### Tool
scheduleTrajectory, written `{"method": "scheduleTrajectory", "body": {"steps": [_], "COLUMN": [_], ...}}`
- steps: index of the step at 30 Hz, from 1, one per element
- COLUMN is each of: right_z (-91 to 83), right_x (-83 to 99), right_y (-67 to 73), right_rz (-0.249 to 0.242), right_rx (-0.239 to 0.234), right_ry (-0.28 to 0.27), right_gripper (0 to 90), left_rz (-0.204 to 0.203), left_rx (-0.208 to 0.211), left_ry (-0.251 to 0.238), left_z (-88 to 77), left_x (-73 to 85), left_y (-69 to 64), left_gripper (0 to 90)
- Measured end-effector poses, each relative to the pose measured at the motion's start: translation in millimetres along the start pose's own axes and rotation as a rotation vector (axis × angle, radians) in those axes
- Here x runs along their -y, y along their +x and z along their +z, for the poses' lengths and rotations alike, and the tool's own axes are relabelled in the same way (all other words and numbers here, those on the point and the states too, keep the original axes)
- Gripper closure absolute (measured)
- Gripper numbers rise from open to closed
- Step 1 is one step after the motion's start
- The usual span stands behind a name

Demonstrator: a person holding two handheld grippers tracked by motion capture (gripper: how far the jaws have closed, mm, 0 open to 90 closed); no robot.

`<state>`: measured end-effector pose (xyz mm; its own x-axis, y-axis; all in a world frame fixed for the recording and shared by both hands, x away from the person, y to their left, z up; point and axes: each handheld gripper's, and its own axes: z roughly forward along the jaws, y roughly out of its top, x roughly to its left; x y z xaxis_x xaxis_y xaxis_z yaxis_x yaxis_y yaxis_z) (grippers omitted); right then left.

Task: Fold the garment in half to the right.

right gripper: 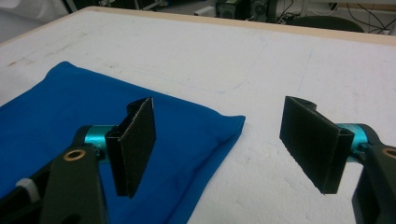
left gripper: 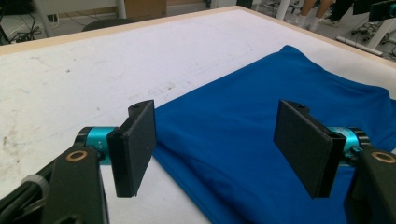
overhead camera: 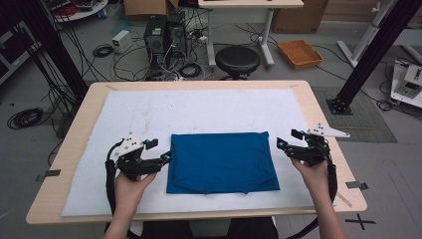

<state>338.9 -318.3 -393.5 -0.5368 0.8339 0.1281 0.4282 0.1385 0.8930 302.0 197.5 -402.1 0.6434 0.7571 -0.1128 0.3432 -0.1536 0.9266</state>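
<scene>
Left hand-held gripper [overhead camera: 160, 151] and right hand-held gripper [overhead camera: 289, 140]: jaws spread wide, nothing pinched, each just off a short side of the folded blue cloth rectangle [overhead camera: 222, 162]. Cloth lies flat, mid-front on the white mat [overhead camera: 149, 112] covering the light wooden desk [overhead camera: 318, 107]. Beyond the desk: round black stool [overhead camera: 237, 59].

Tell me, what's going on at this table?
A person sits at a table covered by a white mat, holding a pair of tongs in each hand. A folded blue cloth lies flat on the mat between them. The left tongs sit by the cloth's left edge, the right tongs by its right edge. Both are open and hold nothing, so the cloth lies free.
</scene>
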Motion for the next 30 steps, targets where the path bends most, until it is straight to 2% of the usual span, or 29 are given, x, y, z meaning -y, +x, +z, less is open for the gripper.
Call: {"method": "scheduleTrajectory", "body": {"steps": [6,10,14,17,20,23,24,26,30], "right_z": [-0.2,-2.2,0.1,3.1,4.2,4.3,4.2,3.9,3.9], "right_x": [0.5,1.5,1.4,1.8,1.9,2.2,2.4,2.5,2.6], "right_y": [0.6,-1.3,-1.8,0.9,2.7,3.2,3.3,3.4,3.7], "right_rz": [-0.010,-0.005,-0.004,-0.017,-0.020,-0.018,-0.018,-0.019,-0.027], "right_rx": [0.003,0.003,0.003,-0.001,-0.003,-0.004,-0.003,-0.003,-0.001], "right_ry": [0.004,0.004,0.006,0.013,0.018,0.018,0.018,0.018,0.014], "right_gripper": [26.8,27.3,27.3,27.6,27.6,27.6,27.6,28.0,28.5], "left_rz": [-0.036,-0.066,-0.112,-0.141,-0.194,-0.271,-0.297,-0.306,-0.332], "left_rx": [-0.030,-0.050,-0.047,-0.037,-0.025,-0.031,-0.029,-0.020,-0.012], "left_ry": [0.032,0.064,0.145,0.179,0.216,0.264,0.267,0.273,0.267], "left_z": [-6.7,-10.2,-6.3,-4.8,-3.0,-1.7,-1.7,-1.6,-1.5], "left_x": [3.5,12.6,26.2,36.5,45.5,51.1,53.0,55.6,56.5], "left_y": [1.4,-2.4,-8.6,-14.3,-17.5,-18.3,-18.4,-18.9,-23.1], "left_gripper": [30.1,30.8,35.5,39.3,41.9,45.0,45.2,48.8,49.4]}}
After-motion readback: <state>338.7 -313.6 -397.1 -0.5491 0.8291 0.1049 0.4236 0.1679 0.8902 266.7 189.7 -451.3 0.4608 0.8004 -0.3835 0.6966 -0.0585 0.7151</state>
